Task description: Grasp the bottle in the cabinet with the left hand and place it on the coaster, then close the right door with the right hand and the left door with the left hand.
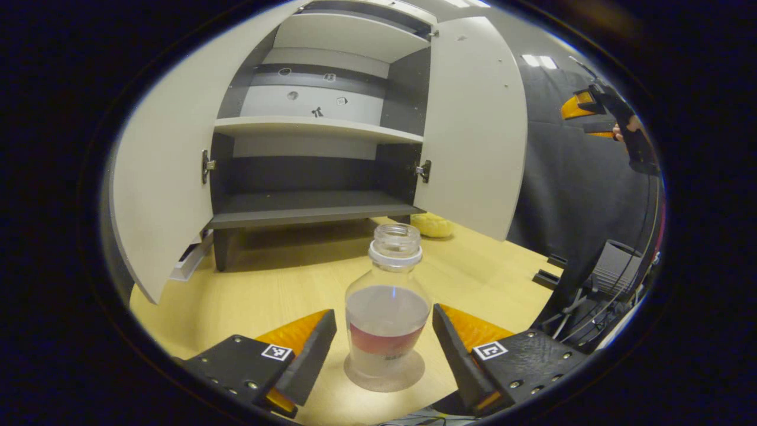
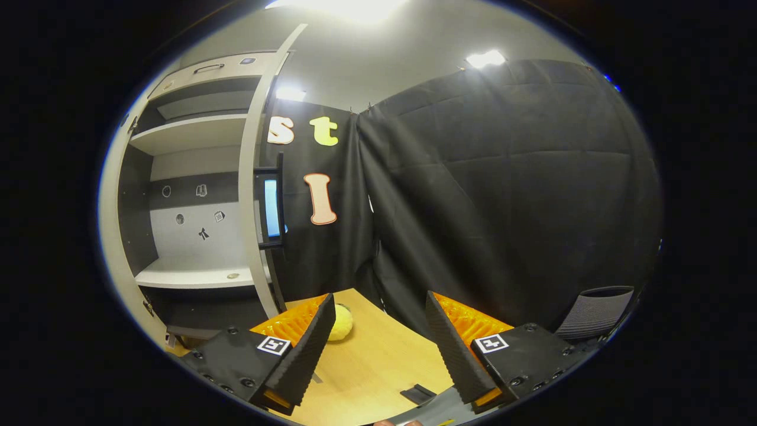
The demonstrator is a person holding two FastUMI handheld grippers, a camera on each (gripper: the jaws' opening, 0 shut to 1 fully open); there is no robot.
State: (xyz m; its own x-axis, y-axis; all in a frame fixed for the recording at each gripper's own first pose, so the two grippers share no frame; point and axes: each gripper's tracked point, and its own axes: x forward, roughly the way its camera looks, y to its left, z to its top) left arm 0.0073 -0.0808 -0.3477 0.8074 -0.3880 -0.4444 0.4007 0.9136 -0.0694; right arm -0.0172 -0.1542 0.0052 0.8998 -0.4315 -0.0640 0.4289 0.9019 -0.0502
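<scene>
Item 1, bottle (image 1: 387, 307): clear, uncapped, part filled with pale liquid and banded by a dark red label. It stands upright on a round translucent coaster (image 1: 384, 374) on the wooden table (image 1: 284, 296), in front of the cabinet (image 1: 313, 124) and outside it.

Item 2, left gripper (image 1: 384, 346): fingers spread wide, 1 on each side of the bottle, neither touching it. A clear gap shows on both sides. Judged from this, the placing step looks done and the bottle is released.

Item 3, cabinet: shelves bare in the left gripper view. The left door (image 1: 159, 171) and the right door (image 1: 473, 124) both stand wide open, so 2 closings are left, the right door first by the task's order.

Item 4, right gripper (image 2: 378, 343): fingers wide apart and holding nothing, held level above the table and aimed toward the booth's black cloth wall (image 2: 502, 195). The right door's edge (image 2: 254, 195) is to its left, well apart. In the left gripper view this gripper (image 1: 597, 109) is raised high at the far right, with part of the hand on its handle.

Item 5, sundries: a yellow soft object (image 1: 433, 225) lies on the table near the foot of the right door. A dark chair back (image 2: 594, 319) stands beyond the table.
</scene>
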